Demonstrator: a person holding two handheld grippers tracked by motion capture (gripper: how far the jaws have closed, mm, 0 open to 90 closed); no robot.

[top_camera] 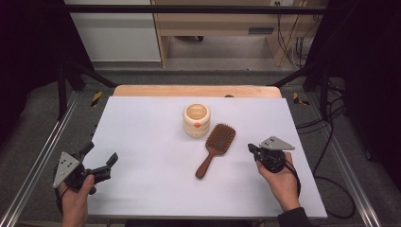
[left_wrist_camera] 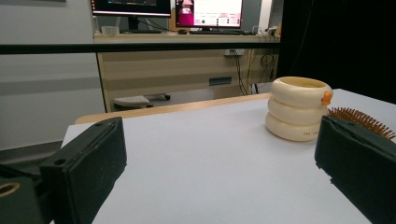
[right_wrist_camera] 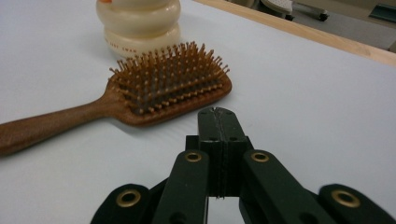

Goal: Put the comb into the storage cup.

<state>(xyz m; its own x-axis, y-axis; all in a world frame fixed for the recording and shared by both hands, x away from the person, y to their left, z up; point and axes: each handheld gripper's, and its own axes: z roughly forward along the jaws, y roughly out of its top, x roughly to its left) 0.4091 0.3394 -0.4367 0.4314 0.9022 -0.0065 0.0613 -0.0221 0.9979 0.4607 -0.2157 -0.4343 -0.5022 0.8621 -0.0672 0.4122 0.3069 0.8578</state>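
Bristles up, the hairbrush (top_camera: 215,148) lies near the tabletop's (top_camera: 142,142) middle, touching the cream cup (top_camera: 196,119), handle toward the near edge; right hand-held gripper (top_camera: 251,148) waits beside it, jaws pressed together and empty, while left hand-held gripper (top_camera: 100,158) rests wide by the near left corner.

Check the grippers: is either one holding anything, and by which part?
Nothing is held. The right gripper has its jaws shut together, empty, short of the hairbrush. The left gripper has its jaws wide open over bare table.
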